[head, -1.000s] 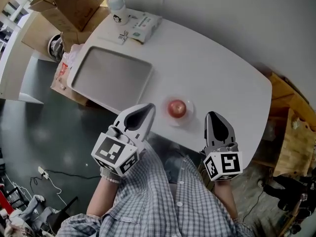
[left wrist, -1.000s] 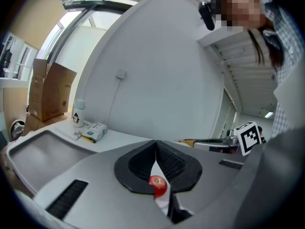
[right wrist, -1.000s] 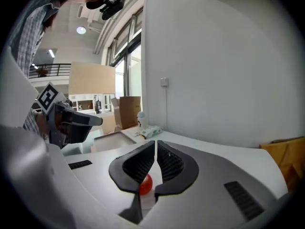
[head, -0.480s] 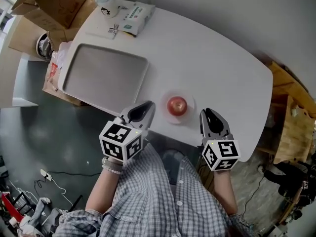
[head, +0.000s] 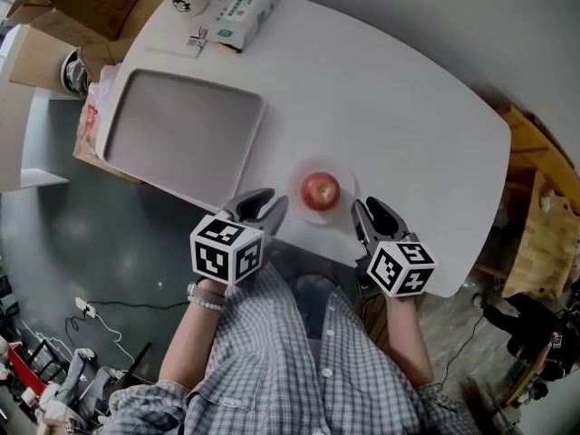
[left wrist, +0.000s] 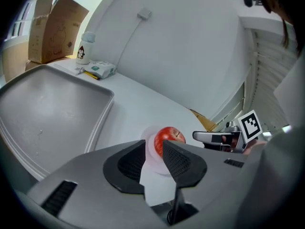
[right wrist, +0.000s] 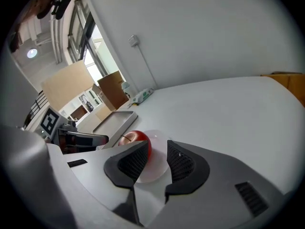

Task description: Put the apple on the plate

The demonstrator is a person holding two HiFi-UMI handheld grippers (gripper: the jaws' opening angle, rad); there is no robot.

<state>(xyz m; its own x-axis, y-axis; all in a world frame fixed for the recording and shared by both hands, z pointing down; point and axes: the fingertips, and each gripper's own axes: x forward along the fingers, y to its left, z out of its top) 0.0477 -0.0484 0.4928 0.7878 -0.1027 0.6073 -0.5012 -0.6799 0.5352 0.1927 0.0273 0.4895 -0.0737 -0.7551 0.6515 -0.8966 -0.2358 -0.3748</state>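
Head view: a white table [head: 399, 107] bearing a red apple [head: 319, 189]. The apple is seated upright, stem uppermost, on a small pale plate [head: 341, 174] close to the table's near edge. The plate is flanked by the left gripper [head: 272, 199] on its left and the right gripper [head: 365, 208] on its right. Both are held at the near edge with their tips just beside the plate, and the apple is touched by neither. A grey tray [head: 181, 134] is seen to the left of the plate, well apart from it, and a packet [head: 237, 9] lies at the far left corner.

Left gripper view: the jaws of the left gripper [left wrist: 153, 149] are parted by a narrow gap and nothing is gripped. The apple [left wrist: 167, 136] and plate [left wrist: 146, 133] are seen beyond the tips.

Right gripper view: the jaws of the right gripper [right wrist: 157, 154] are likewise set slightly apart and left empty. The apple [right wrist: 138, 137] is seen on the plate [right wrist: 160, 142] past the left jaw, with the tray [right wrist: 116, 120] farther off.
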